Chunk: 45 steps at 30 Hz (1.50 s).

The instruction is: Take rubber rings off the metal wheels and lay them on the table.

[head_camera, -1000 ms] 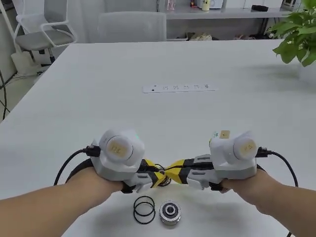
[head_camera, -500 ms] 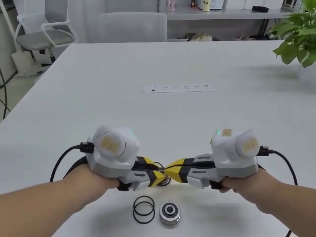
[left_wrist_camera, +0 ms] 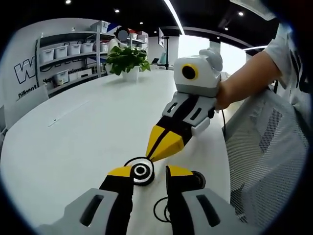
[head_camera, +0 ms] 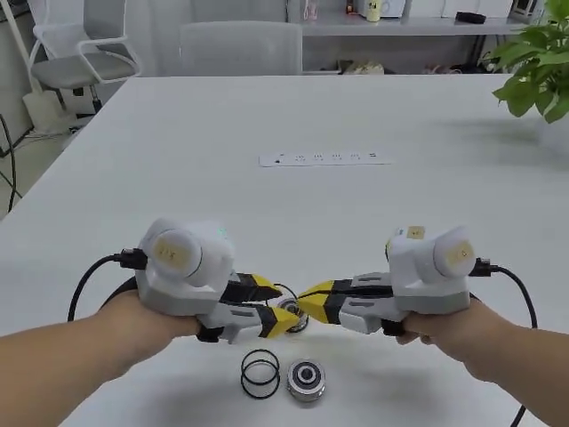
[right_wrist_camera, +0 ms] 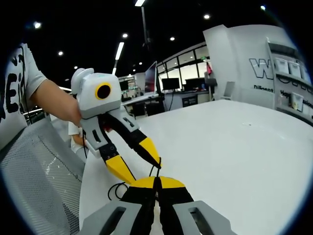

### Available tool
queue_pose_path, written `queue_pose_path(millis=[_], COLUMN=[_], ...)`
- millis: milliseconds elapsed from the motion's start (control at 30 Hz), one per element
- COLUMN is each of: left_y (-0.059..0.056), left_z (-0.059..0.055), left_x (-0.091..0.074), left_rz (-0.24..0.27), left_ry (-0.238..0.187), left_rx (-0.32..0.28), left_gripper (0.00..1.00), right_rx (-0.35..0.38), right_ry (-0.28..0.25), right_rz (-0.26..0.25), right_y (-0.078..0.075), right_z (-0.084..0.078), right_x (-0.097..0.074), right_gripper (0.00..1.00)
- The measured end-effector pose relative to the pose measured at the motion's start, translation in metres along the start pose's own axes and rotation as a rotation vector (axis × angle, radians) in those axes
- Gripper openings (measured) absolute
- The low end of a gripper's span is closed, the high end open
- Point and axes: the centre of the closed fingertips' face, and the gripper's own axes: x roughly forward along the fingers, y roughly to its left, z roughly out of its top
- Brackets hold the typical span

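Observation:
My left gripper [head_camera: 279,306] holds a small metal wheel [head_camera: 289,314] above the table, jaws shut on it; in the left gripper view the wheel [left_wrist_camera: 142,172] faces me end-on. My right gripper [head_camera: 308,303] meets it from the right, its jaws shut on the wheel's thin black rubber ring [right_wrist_camera: 158,168]. Two loose black rings [head_camera: 260,374] lie on the table below. Beside them stands a second metal wheel [head_camera: 306,380].
The white table [head_camera: 284,213] stretches ahead with a white power strip [head_camera: 324,159] at its middle. A potted plant [head_camera: 533,76] stands at the far right. Chairs [head_camera: 240,44] stand behind the far edge. Cables trail from both grippers.
My left gripper has shifted left and rolled, and my right one has dropped slightly. The tips still meet at the wheel. The rings and wheel on the table have not moved.

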Motion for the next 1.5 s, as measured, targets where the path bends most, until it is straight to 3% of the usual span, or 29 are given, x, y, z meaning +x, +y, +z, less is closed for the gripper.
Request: queue_pose_path(millis=[467,867,1300,1500], left_y=[-0.010,-0.011,-0.020,-0.028], left_z=[0.012,0.011,0.007,0.006], left_x=[-0.020,-0.039,-0.056,-0.063], left_rz=[-0.024,-0.019,-0.023,-0.027], left_ry=[-0.057,-0.090,-0.107,-0.103], left_rx=[0.011,-0.009,-0.019,0.006], left_gripper=[0.31,0.42,0.55,0.61], right_rx=[0.004,0.005,0.009,0.012], right_ry=[-0.017,-0.020,-0.029,-0.032], right_rz=[0.007,0.019,0.036,0.059], right_y=[0.004,0.009,0.015,0.023], right_z=[0.006,0.008,0.012,0.014], right_x=[-0.007,-0.010,-0.010,-0.009], right_gripper=[0.00,0.00,0.00,0.00])
